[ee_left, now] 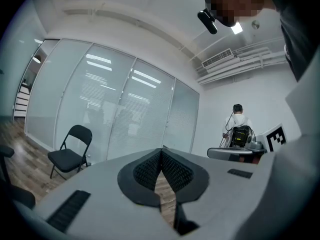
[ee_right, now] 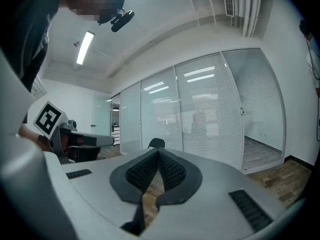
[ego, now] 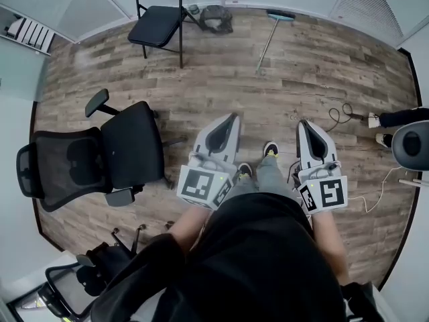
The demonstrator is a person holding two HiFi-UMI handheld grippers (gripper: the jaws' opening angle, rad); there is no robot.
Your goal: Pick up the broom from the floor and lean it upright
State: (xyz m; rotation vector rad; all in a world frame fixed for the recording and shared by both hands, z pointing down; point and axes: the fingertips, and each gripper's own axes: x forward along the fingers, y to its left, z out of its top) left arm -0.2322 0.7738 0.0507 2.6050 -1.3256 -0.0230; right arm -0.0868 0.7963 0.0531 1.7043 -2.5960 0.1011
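The broom (ego: pixel 270 36) lies flat on the wooden floor at the far side of the room, its teal head (ego: pixel 280 15) near the back wall and its thin handle running toward me. My left gripper (ego: pixel 234 116) and right gripper (ego: pixel 301 122) are held level in front of my body, well short of the broom. Both are shut with nothing between the jaws. In the left gripper view the left gripper's tips (ee_left: pixel 161 149) meet; in the right gripper view the right gripper's tips (ee_right: pixel 157 149) do too. Neither gripper view shows the broom.
A black folding chair (ego: pixel 159 17) stands at the back left with a dark bin (ego: pixel 216 19) beside it. A black office chair (ego: pixel 94 154) is at my left. Cables (ego: pixel 340 114) lie on the floor at right, near another person's feet (ego: pixel 379 129).
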